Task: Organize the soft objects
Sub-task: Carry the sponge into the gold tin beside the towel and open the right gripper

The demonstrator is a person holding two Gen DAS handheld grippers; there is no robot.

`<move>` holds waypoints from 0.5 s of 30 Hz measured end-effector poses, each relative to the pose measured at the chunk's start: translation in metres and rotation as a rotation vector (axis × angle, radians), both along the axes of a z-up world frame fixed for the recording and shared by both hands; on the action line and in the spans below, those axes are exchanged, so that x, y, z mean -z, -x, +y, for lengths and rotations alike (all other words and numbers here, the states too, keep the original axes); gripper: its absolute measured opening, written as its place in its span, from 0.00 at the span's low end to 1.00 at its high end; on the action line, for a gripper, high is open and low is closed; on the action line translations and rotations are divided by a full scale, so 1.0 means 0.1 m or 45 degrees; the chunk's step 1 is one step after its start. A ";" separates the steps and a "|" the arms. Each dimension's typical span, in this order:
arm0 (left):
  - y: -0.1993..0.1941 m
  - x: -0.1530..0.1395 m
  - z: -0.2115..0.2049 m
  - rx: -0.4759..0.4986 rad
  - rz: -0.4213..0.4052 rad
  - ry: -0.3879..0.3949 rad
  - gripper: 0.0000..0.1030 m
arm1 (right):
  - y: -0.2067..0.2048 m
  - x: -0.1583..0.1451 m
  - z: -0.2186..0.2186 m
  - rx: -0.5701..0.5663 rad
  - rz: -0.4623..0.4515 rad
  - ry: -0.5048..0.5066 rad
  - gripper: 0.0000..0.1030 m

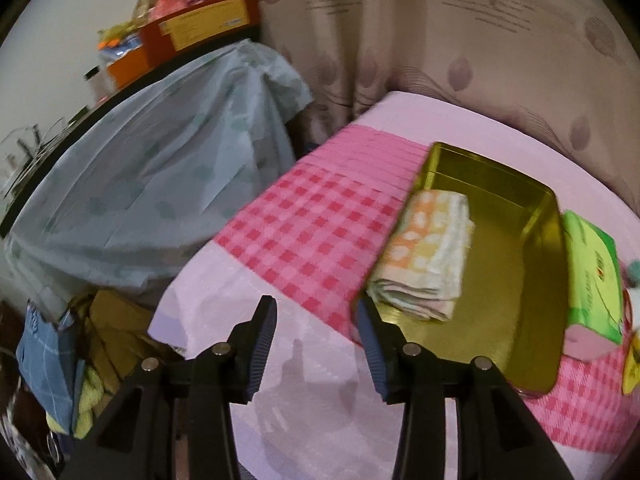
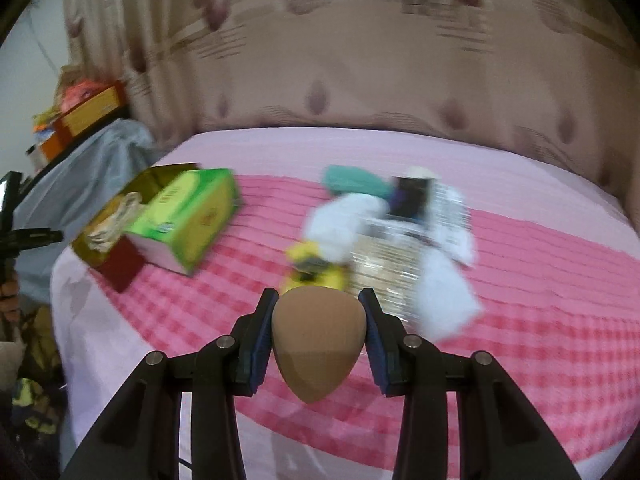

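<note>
My right gripper [image 2: 318, 310] is shut on a tan teardrop makeup sponge [image 2: 319, 340], held above the pink checked cloth [image 2: 540, 320]. My left gripper [image 1: 316, 316] stands open with nothing between its fingers, just left of a gold tin tray [image 1: 516, 280]. A folded checked towel [image 1: 426, 256] lies at the tray's left end. A green tissue pack [image 1: 592, 280] lies against the tray's right side. In the right wrist view the tray [image 2: 100, 248] and the tissue pack [image 2: 188, 220] sit at the left, and a blurred pile of white soft items [image 2: 440, 272], a teal cloth [image 2: 352, 180] and a yellow item [image 2: 316, 268] lies ahead.
A shelf draped in pale blue plastic [image 1: 152, 176] stands left of the table, with boxes [image 1: 200, 24] on top. A patterned curtain [image 2: 360, 72] hangs behind. Bags and cloths [image 1: 80, 340] crowd the floor at the lower left. A black stand [image 2: 16, 232] shows at the left edge.
</note>
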State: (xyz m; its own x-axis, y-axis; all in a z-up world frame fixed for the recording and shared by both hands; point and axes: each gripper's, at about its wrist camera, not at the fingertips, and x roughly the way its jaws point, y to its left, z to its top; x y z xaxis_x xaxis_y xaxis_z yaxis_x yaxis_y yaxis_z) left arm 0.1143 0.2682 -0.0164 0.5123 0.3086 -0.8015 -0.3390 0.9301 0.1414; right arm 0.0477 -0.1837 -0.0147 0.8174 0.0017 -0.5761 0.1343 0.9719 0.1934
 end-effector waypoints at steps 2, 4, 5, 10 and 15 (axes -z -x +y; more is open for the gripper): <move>0.03 -0.02 0.09 -0.049 -0.020 0.022 0.41 | -0.13 -0.06 0.18 -0.063 -0.004 0.008 0.37; 0.04 -0.03 0.16 -0.093 -0.027 0.026 0.41 | -0.28 -0.14 0.42 -0.141 -0.009 0.023 0.37; 0.05 -0.02 0.21 -0.122 -0.027 0.029 0.41 | -0.33 -0.17 0.52 -0.170 -0.011 0.027 0.37; 0.09 -0.01 0.37 -0.204 -0.013 0.065 0.41 | -0.65 -0.33 1.06 -0.338 -0.030 0.040 0.37; 0.14 -0.02 0.53 -0.271 -0.024 0.118 0.41 | -0.95 -0.46 1.58 -0.466 -0.049 0.059 0.36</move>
